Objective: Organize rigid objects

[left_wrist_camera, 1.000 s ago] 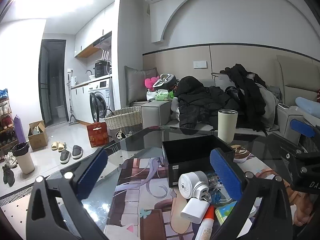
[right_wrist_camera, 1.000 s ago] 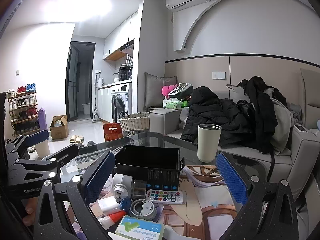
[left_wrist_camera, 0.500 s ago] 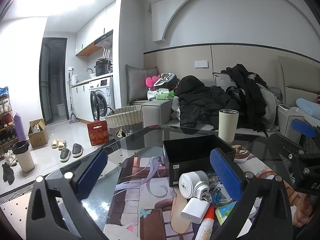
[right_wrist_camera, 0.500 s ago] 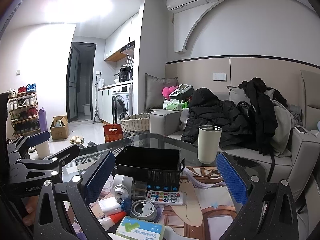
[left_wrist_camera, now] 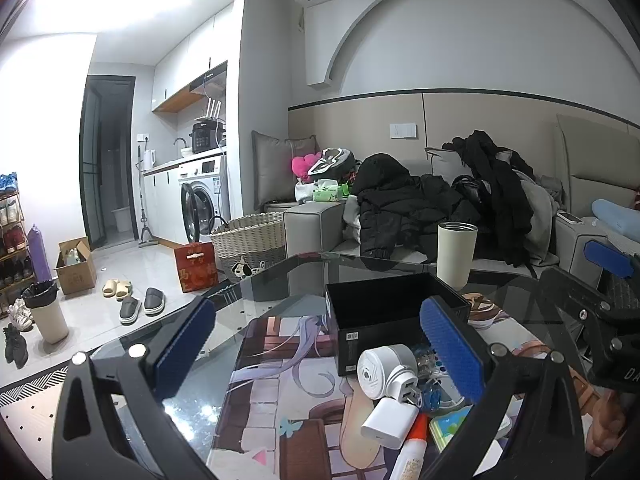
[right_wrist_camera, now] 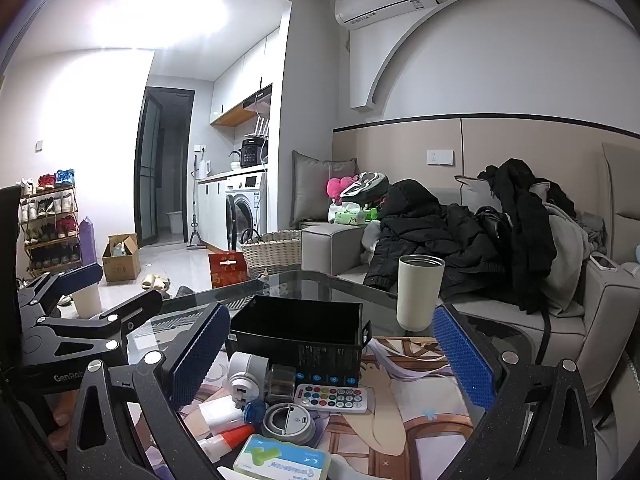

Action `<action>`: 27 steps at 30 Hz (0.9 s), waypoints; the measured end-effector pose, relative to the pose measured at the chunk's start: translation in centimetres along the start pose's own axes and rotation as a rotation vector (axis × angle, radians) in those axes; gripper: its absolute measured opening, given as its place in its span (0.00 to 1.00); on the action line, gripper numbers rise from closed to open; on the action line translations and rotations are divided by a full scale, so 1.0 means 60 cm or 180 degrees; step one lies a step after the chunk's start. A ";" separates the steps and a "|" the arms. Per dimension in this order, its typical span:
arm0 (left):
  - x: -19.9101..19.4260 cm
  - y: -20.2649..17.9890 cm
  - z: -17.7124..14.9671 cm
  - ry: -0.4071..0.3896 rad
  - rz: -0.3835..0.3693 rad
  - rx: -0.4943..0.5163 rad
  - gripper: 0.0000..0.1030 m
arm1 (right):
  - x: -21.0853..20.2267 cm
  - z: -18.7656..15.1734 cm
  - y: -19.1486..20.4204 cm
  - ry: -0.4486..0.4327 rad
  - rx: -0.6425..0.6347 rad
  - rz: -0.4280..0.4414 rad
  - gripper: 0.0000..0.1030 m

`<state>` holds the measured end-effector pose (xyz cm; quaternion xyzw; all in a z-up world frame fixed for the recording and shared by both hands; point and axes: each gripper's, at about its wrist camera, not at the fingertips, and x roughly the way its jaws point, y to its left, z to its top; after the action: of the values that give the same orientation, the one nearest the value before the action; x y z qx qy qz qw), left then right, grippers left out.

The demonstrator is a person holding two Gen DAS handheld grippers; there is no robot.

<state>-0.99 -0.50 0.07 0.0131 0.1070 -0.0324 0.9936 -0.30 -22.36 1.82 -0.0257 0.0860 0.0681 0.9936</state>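
A black open box point(left_wrist_camera: 384, 312) point(right_wrist_camera: 300, 332) stands on the glass table point(left_wrist_camera: 280, 276). In front of it lies a pile of small items: a white round adapter point(left_wrist_camera: 380, 368) point(right_wrist_camera: 244, 372), a white charger point(left_wrist_camera: 390, 422), a remote with coloured buttons point(right_wrist_camera: 331, 397), a grey round lid point(right_wrist_camera: 287, 424), a green-and-white box point(right_wrist_camera: 280, 460) and a red-capped tube point(right_wrist_camera: 230, 438). My left gripper point(left_wrist_camera: 316, 356) is open and empty above the table, left of the pile. My right gripper point(right_wrist_camera: 332, 360) is open and empty above the pile.
A cream tumbler point(left_wrist_camera: 456, 254) point(right_wrist_camera: 418, 292) stands behind the box near the table's far edge. A printed mat point(left_wrist_camera: 280, 380) covers the table. A sofa with dark clothes point(left_wrist_camera: 440, 208) is behind. A wicker basket point(left_wrist_camera: 250, 240) and slippers are on the floor at left.
Both views have shifted only slightly. Both grippers stay open and empty and nothing on the table has moved.
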 end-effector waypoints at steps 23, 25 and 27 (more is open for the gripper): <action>-0.011 -0.008 0.008 0.0039 -0.0117 0.0020 1.00 | 0.018 0.002 -0.004 -0.0031 -0.0090 0.0364 1.00; -0.008 -0.005 0.010 0.0109 -0.0184 -0.0005 1.00 | 0.021 0.001 -0.004 -0.0010 -0.0119 0.0373 1.00; -0.003 -0.002 0.011 0.0179 -0.0236 -0.0036 1.00 | 0.026 -0.001 -0.002 0.0023 -0.0146 0.0399 1.00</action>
<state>-1.01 -0.61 0.76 0.0044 0.1355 -0.0683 0.9884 1.21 -22.26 1.52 -0.0433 0.0895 0.1321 0.9862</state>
